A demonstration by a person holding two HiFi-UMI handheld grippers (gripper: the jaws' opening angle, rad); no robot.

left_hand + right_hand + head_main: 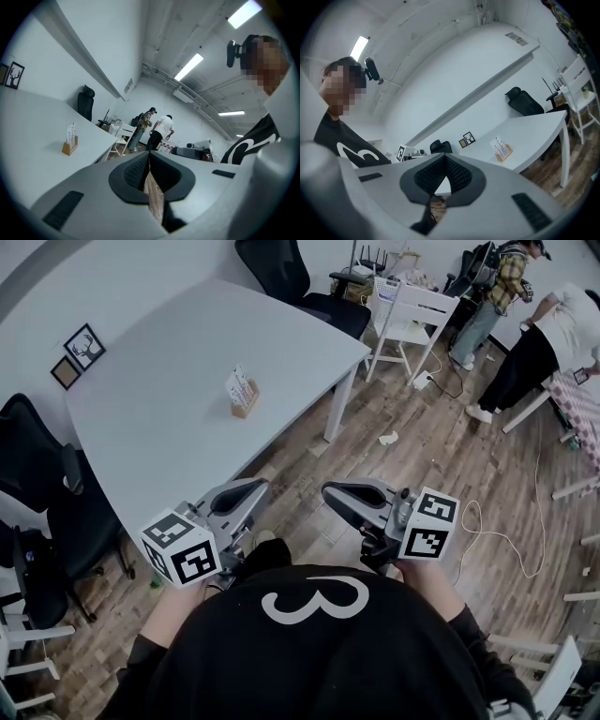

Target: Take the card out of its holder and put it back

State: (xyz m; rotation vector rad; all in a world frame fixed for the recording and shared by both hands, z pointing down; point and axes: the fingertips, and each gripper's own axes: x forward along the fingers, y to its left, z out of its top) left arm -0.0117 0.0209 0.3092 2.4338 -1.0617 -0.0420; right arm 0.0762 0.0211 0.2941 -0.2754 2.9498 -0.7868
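Observation:
A white card stands upright in a small wooden holder near the middle of the white table. The holder also shows in the left gripper view and in the right gripper view, far off in both. My left gripper and my right gripper are held close to my body, over the wooden floor just off the table's near edge. Both point toward each other, well short of the holder. The left gripper's jaws are shut with nothing in them. The right gripper's jaws meet at the tips, empty.
Two small framed pictures lie at the table's far left. Black office chairs stand at the left and behind the table. A white chair and two people are at the back right. A white cable trails on the floor.

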